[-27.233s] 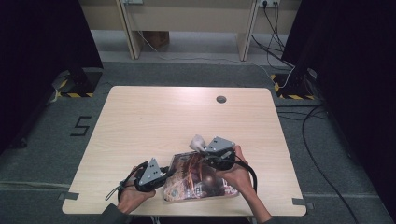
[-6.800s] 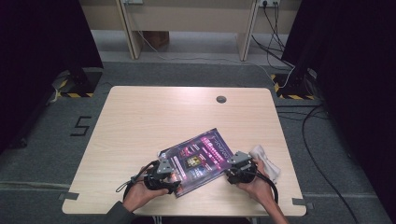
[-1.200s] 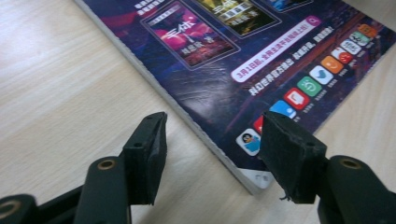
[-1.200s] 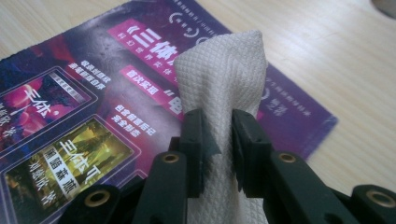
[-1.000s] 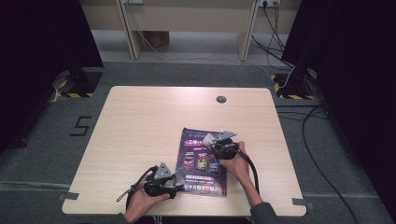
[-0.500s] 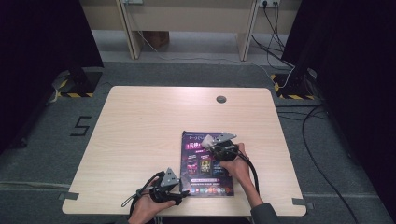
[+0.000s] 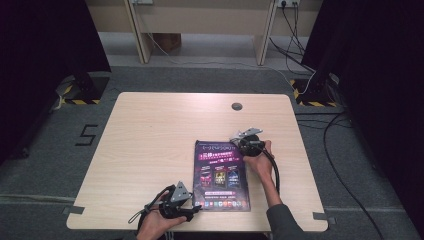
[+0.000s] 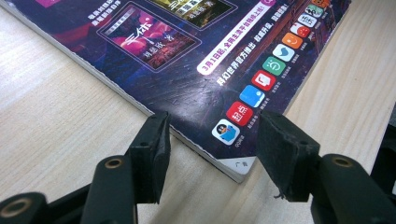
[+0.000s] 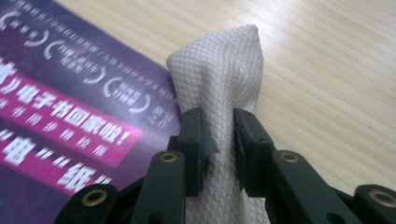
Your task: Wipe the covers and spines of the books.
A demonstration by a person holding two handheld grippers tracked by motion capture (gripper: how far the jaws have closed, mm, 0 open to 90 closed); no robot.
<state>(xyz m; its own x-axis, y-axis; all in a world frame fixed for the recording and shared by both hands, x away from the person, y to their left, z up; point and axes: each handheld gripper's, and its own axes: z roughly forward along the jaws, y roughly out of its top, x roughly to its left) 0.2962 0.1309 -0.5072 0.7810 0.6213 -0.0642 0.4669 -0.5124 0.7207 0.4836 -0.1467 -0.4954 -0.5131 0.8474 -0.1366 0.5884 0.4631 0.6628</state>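
Job in hand: looks like wiping down the glossy cover of a magazine (image 7: 222,175) with a white cloth (image 9: 219,70), one gripper steadying, the other rubbing.

Magazine: flat on the wooden table (image 7: 150,135), near the person's edge, dark purple cover up. It's squarer to the table edge now than a second ago, when it sat a bit more skewed.

Right gripper (image 9: 218,135): jaws pinched tight on the bunched textured cloth, sitting at the top right corner of the cover (image 7: 246,142). Over the last half second it slid along that top edge, so a wiping stroke is probably underway.

Left gripper (image 8: 210,140): jaws spread, nothing between the pads, straddling the magazine's near corner. In the high view it's at the bottom left corner (image 7: 176,202), barely moved since a second ago.

What that means: the left one reads as a stop keeping the magazine from sliding while the cloth works across; most of the cover probably still needs passes.
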